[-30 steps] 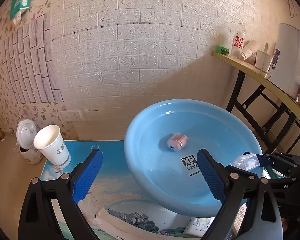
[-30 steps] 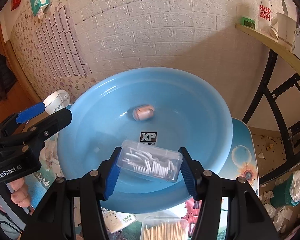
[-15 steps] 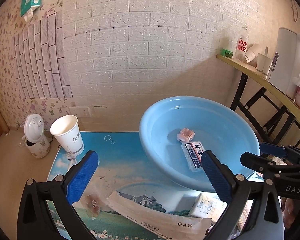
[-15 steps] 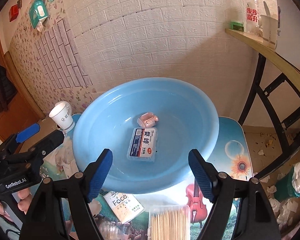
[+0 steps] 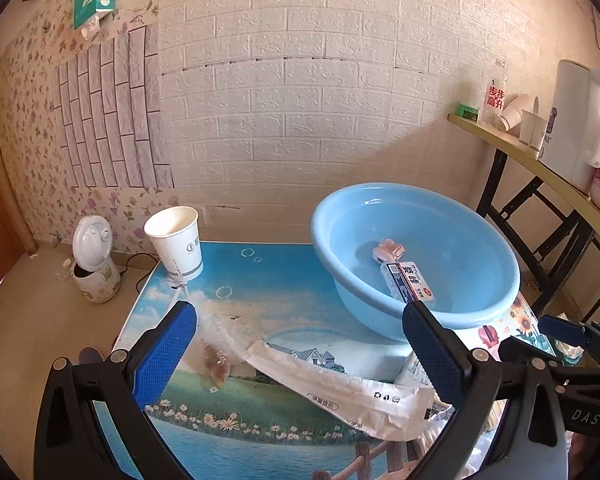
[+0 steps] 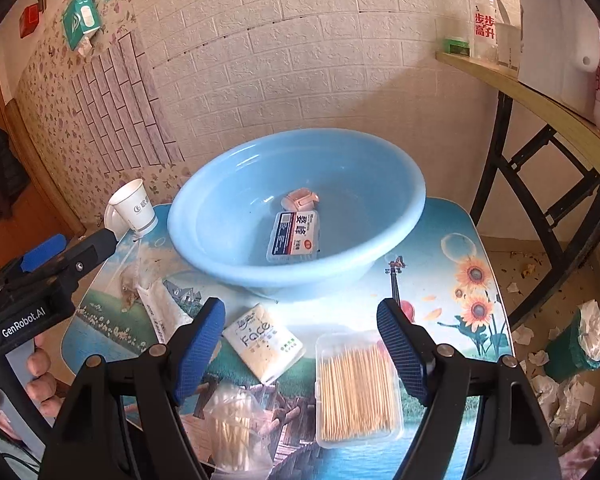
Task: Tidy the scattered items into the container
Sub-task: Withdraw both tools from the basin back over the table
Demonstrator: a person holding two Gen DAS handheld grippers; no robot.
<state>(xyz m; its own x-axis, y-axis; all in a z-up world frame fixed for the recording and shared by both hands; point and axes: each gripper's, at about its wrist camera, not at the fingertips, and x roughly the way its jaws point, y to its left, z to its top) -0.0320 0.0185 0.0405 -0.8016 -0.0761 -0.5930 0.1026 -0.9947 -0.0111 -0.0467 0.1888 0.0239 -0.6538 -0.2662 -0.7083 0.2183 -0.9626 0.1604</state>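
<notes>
On the far left corner of the table [image 5: 260, 280] stands a white paper cup [image 5: 176, 242], upright. Near the front left edge a long white wrapper [image 5: 332, 392] lies flat, and the left gripper [image 5: 296, 356] hovers above it with its jaws wide apart — nothing is between them. At the far side of the table, toward the right, sits the blue basin [image 6: 380, 252]. Inside it lie a small pink item [image 6: 300, 199] and, touching it, a clear plastic box with a printed label [image 6: 296, 236]. Along the front edge, from left to right, lie a clear bag of cotton swabs [image 6: 232, 428], a white tissue pack [image 6: 264, 342] and a clear box of toothpicks [image 6: 356, 392]. The right gripper [image 6: 300, 348] hangs over the tissue pack and the toothpick box — its jaws are apart and hold nothing.
</notes>
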